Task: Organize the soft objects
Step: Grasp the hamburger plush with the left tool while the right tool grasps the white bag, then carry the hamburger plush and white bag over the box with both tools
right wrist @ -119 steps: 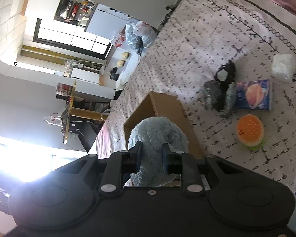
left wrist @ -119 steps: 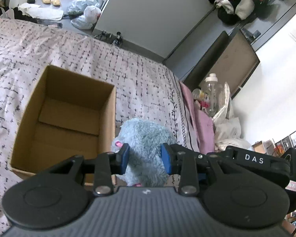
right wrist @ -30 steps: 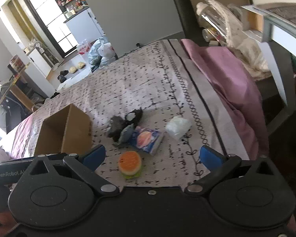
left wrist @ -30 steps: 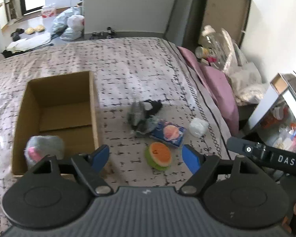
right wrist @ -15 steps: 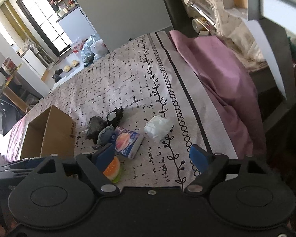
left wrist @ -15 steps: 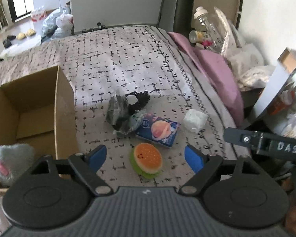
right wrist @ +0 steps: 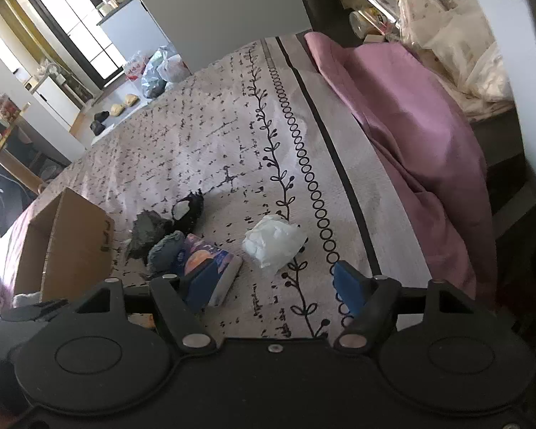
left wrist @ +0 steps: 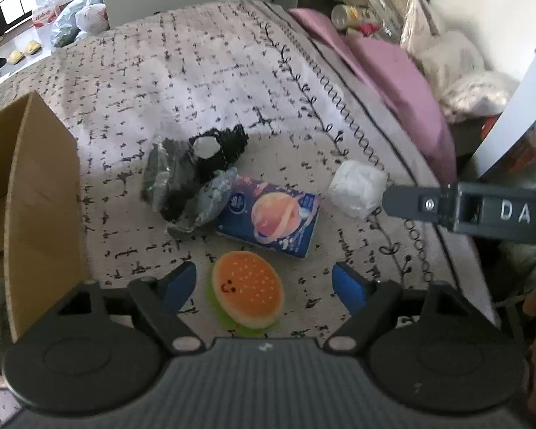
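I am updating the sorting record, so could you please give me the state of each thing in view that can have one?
Brown cardboard box: open, upright on the bed.
Orange burger-shaped plush toy: on the bedspread, between the left fingers, untouched.
Blue tissue pack with a planet print: lying flat, sealed.
White crumpled plastic bag: loose on the bedspread.
Left gripper: closing, empty.
Right gripper: closing, empty.

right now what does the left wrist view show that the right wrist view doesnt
Only the left wrist view shows the burger plush, lying between the open left gripper pads and untouched, and the right gripper's side arm.

Only the right wrist view shows the right gripper, closing on nothing, and the window.

Both show the box, the dark bundle, the blue pack, the white wad and the purple sheet.
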Tool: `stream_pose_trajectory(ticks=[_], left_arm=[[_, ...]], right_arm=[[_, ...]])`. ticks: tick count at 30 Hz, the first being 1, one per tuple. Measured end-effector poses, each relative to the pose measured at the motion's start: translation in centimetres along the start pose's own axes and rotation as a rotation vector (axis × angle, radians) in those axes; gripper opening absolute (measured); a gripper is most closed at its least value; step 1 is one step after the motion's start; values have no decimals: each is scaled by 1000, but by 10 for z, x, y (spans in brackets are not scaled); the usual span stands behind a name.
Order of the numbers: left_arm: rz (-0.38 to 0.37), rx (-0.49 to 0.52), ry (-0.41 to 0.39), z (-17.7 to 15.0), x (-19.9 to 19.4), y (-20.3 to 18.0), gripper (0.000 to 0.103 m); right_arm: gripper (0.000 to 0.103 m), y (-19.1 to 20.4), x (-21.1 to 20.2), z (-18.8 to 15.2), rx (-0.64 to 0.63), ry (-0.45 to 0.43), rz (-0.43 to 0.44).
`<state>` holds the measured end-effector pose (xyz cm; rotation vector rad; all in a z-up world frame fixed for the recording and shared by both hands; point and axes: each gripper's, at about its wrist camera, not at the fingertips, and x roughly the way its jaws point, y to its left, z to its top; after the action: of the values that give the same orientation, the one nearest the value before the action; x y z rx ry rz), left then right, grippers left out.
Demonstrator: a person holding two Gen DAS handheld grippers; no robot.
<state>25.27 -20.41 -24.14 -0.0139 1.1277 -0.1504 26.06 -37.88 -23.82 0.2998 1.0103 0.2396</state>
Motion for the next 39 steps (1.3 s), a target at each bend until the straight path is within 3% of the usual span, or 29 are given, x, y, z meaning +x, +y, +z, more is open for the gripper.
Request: stream_pose_trajectory(ticks=[9, 11, 17, 18, 20, 22, 24, 39], left_arm=[[28, -16, 62, -7, 26, 13, 82], [40, -13, 74, -9, 30, 17, 82], [36, -8, 52, -9, 33, 23, 77], [40, -10, 46, -8, 33, 23, 73], [51, -24, 39, -7, 34, 23, 62], [49, -26, 35, -5, 32, 23, 47], [33, -32, 33, -3, 30, 23, 42], [-36, -38, -32, -4, -18, 21, 40]], right_arm=[[66, 6, 26, 7, -30, 26, -7], [66, 10, 34, 8, -59, 42, -49], [66, 20, 44, 12, -103, 34, -79], [66, 22, 46, 12, -113, 33, -86], [51, 25, 49, 12, -127, 38, -97], [49, 27, 49, 11, -132, 43, -107], [49, 30, 46, 9, -140, 47, -117], [49, 46, -9, -3, -81, -15, -108]])
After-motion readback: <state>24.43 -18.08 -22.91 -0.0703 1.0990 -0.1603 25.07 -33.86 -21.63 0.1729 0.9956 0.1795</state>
